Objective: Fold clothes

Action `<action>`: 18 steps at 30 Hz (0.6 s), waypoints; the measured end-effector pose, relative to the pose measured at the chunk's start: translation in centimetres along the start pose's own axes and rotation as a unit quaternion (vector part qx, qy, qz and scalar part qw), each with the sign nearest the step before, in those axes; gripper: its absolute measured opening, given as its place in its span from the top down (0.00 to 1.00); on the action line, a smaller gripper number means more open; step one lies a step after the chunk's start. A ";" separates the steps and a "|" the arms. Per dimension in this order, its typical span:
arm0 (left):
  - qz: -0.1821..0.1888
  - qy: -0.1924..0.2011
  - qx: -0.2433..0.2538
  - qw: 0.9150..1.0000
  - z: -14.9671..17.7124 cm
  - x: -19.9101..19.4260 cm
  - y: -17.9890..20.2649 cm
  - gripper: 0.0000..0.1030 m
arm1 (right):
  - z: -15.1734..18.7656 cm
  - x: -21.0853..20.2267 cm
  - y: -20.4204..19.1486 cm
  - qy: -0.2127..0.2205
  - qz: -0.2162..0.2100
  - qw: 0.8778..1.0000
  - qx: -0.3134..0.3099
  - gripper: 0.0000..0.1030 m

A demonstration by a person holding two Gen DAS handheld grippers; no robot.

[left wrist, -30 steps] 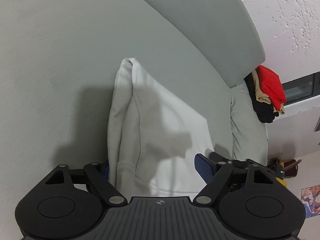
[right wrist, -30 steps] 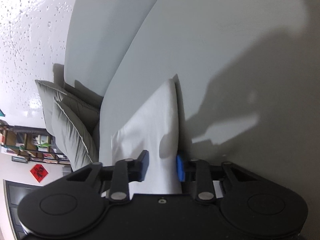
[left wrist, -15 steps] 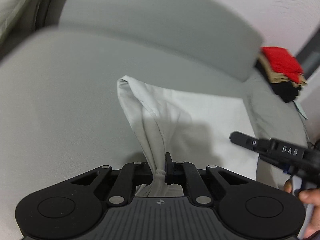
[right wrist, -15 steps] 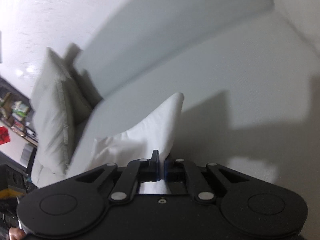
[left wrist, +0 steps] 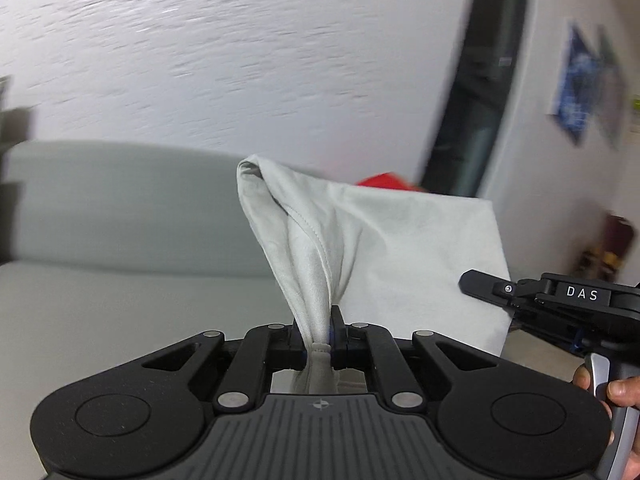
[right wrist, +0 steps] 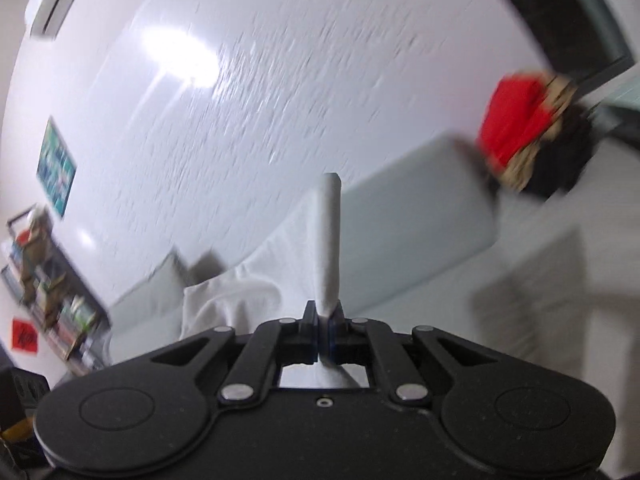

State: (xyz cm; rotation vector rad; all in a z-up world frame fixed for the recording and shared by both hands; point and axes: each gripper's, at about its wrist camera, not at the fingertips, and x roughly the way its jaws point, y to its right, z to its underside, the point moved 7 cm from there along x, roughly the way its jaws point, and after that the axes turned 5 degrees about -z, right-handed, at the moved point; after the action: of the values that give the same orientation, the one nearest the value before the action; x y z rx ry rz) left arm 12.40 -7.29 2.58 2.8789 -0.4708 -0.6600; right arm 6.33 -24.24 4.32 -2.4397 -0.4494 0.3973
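White cloth (left wrist: 400,248) hangs stretched above the grey sofa (left wrist: 120,208). Left claw (left wrist: 319,334) is clamped on its bunched hem. Right claw (right wrist: 323,326) is clamped on a folded edge.

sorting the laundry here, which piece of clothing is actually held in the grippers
The white garment: the left gripper and right gripper both pinch it, unlike the red, tan and black clothes piled on the sofa.
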 end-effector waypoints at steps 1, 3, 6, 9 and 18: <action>0.016 0.002 0.005 1.000 -0.3 0.5 1.8 0.93 | -1.1 -1.7 0.7 0.013 0.007 1.000 0.001 0.96; 0.052 0.004 0.015 0.999 -0.8 1.7 5.4 0.94 | -3.0 -4.9 1.9 0.039 0.027 0.999 -0.001 0.96; 0.098 -0.001 0.030 0.995 -1.2 5.2 11.1 0.93 | -5.7 -9.0 4.1 0.076 0.062 0.995 0.003 0.96; 0.137 -0.022 0.035 0.990 -1.1 9.6 16.5 0.93 | -8.0 -11.8 7.0 0.102 0.096 0.990 0.013 0.96; 0.180 -0.110 0.024 0.977 2.5 17.9 21.9 0.93 | -9.9 -14.8 16.9 0.107 0.175 0.977 0.054 0.96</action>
State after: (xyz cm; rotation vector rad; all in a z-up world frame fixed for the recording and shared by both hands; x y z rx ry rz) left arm 20.67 -34.04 -2.14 2.6658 -1.0206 -0.9116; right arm 0.61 -48.10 3.90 -2.4189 0.0949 0.2886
